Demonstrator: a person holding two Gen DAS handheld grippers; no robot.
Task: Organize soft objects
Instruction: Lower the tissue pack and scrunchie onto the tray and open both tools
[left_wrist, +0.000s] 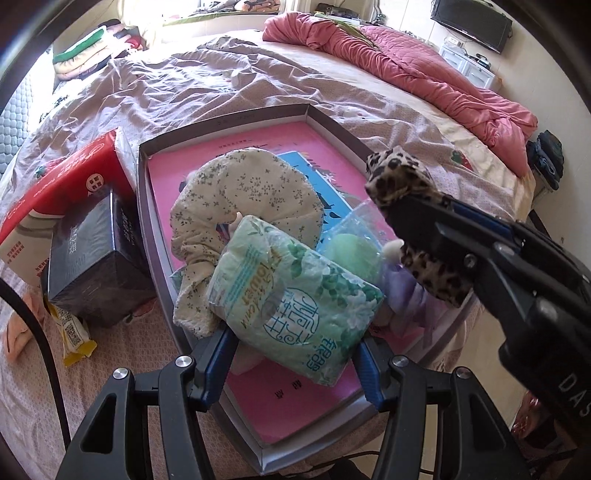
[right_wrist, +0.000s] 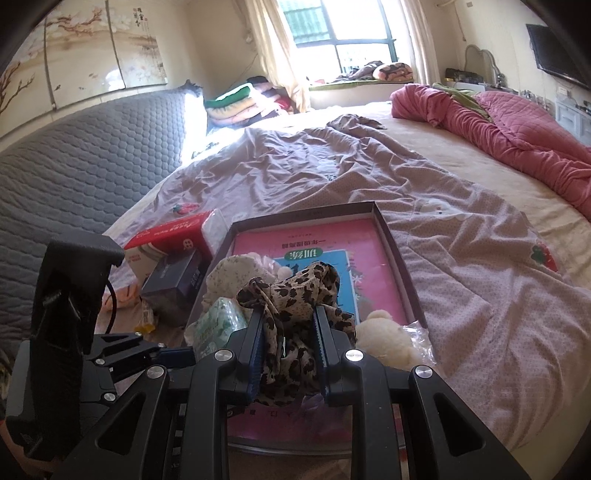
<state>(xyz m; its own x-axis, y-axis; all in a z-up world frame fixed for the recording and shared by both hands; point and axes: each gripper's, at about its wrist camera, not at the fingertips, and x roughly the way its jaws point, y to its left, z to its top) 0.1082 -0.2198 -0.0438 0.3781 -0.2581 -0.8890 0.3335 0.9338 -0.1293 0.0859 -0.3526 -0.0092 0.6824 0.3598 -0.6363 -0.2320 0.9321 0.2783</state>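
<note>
Right gripper (right_wrist: 286, 354) clamps leopard cloth (right_wrist: 295, 295), left gripper (left_wrist: 295, 363) pinches tissue pack (left_wrist: 295, 291), over the boxed bed (right_wrist: 480, 295).

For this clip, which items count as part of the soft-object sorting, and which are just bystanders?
Job items:
- leopard-print fabric scarf in the right tongs
- green printed tissue pack in the left tongs
- cream floral cloth
- cream plush toy
- shallow grey cardboard tray

Bystanders:
- red carton
- dark navy box
- pink quilted duvet
</note>
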